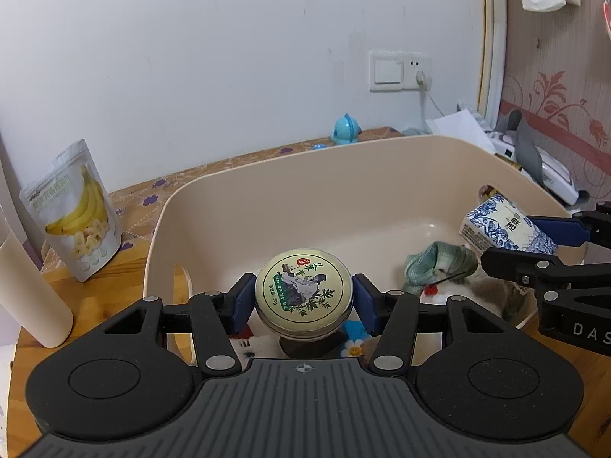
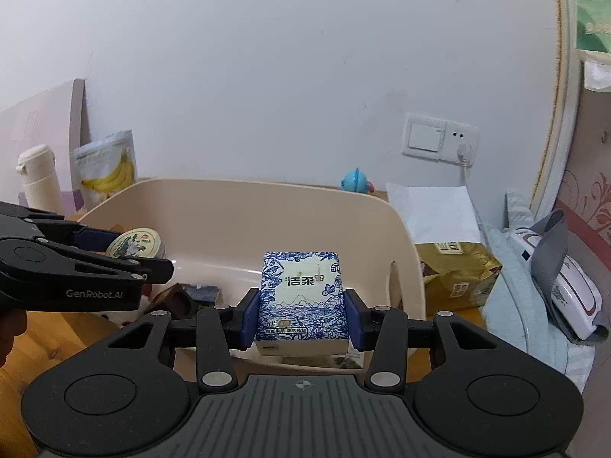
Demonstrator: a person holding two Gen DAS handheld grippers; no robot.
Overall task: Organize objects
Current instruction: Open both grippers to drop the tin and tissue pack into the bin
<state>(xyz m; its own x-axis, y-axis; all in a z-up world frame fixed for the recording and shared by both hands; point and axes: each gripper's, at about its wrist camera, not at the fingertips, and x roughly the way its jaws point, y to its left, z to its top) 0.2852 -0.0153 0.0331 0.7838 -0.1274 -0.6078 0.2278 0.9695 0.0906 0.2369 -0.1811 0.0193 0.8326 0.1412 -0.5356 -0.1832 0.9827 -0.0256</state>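
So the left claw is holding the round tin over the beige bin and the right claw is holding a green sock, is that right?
Not quite. The right claw is shut on a blue-and-white tissue pack, not a sock, as the right wrist view shows. The green sock lies inside the beige bin. The left claw does hold the round tin over the bin.

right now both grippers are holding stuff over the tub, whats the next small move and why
Probably lower the left gripper a little and open it. It is clamped on the round tin, which hangs over the near end of the beige tub, above clutter in the bottom. The right gripper holds the tissue pack over the tub too, so it could follow.
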